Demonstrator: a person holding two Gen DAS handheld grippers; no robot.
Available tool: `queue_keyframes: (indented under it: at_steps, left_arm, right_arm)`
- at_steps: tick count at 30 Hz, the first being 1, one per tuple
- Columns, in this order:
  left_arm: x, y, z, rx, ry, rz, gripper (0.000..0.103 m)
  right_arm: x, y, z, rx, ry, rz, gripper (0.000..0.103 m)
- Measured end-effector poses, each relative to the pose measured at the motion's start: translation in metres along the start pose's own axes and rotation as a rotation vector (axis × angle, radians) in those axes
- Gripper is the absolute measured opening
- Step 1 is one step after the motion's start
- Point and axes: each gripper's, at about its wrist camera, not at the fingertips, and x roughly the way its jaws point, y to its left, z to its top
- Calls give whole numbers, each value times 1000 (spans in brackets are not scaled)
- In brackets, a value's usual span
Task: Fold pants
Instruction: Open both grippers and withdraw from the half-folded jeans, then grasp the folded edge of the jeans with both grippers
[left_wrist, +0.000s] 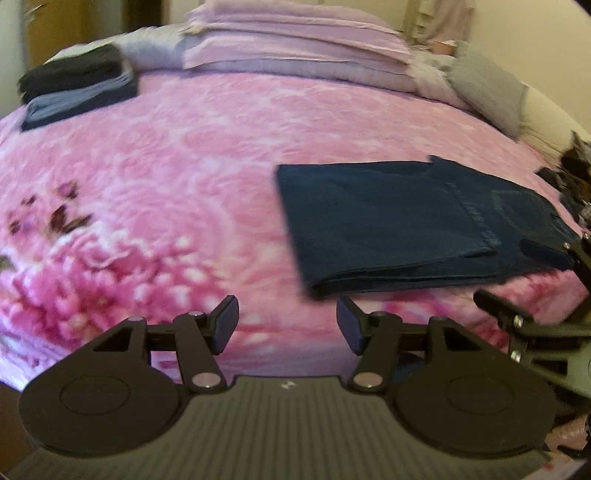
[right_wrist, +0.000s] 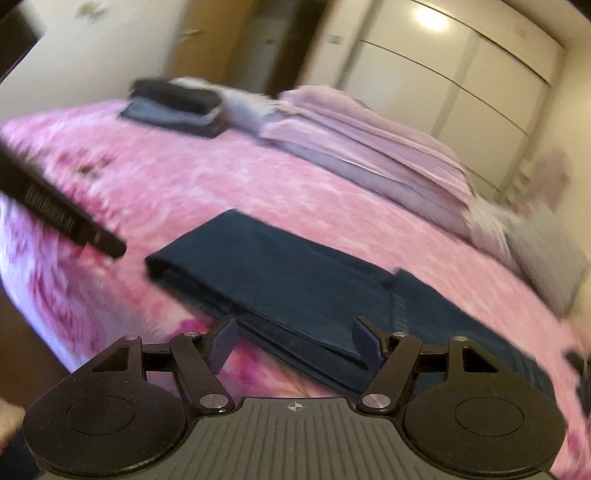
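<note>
Dark blue pants (left_wrist: 406, 225) lie folded into a flat rectangle on the pink flowered bedspread (left_wrist: 177, 177), near the bed's front edge. Left gripper (left_wrist: 287, 325): jaws open, nothing between them, held above the bedspread just in front of the folded edge of the pants, not touching the cloth. Right gripper (right_wrist: 291, 341): jaws open and empty, hovering over the near edge of the pants; in the left wrist view its tips show at the right border, at the waistband end. Both views are motion-blurred. Far left on the bed sits a stack of folded dark clothes (left_wrist: 77, 86). Lilac pillows (left_wrist: 295, 48) are piled at the head of the bed, a grey cushion (left_wrist: 487, 88) to their right.
</note>
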Motion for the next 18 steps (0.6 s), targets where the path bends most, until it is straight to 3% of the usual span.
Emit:
queue_keyframes:
  at_steps: [7, 12, 15, 18]
  left_arm:
    - [17, 42, 0, -77, 9, 39, 55]
    - [28, 58, 0, -116, 19, 33, 55]
    - [34, 61, 2, -120, 24, 32, 55]
    - [38, 63, 6, -133, 18, 27, 55]
  right_arm:
    - [49, 55, -3, -291, -43, 66, 66]
    - [85, 81, -10, -458, -59, 45, 63]
    - [102, 92, -16, -540, -96, 19, 49]
    - [114, 99, -18, -574, -129, 15, 22]
